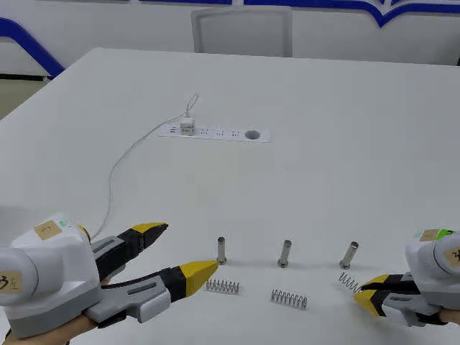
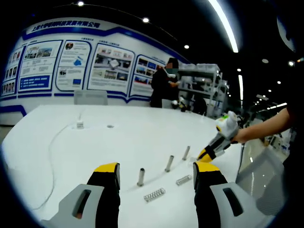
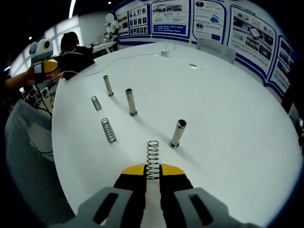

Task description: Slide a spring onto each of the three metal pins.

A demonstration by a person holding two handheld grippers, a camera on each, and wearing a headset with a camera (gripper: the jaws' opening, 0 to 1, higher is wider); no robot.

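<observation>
Three metal pins stand upright in a row on the white table: left pin [image 1: 221, 250], middle pin [image 1: 285, 253], right pin [image 1: 349, 254]. A spring lies in front of each: left spring [image 1: 222, 287], middle spring [image 1: 289, 299], right spring [image 1: 348, 282]. My left gripper [image 1: 180, 250] is open just left of the left pin, with nothing between its fingers [image 2: 107, 172]. My right gripper [image 3: 152, 172] is shut on the near end of the right spring [image 3: 152, 154], which lies flat beside the right pin [image 3: 176, 134]. The right gripper [image 1: 368, 293] sits low at the table's near right.
A white power strip [image 1: 215, 133] with a plugged-in charger and a trailing cable [image 1: 118, 172] lies mid-table. A grey chair [image 1: 242, 30] stands behind the far edge. A person [image 2: 164, 85] stands in the background.
</observation>
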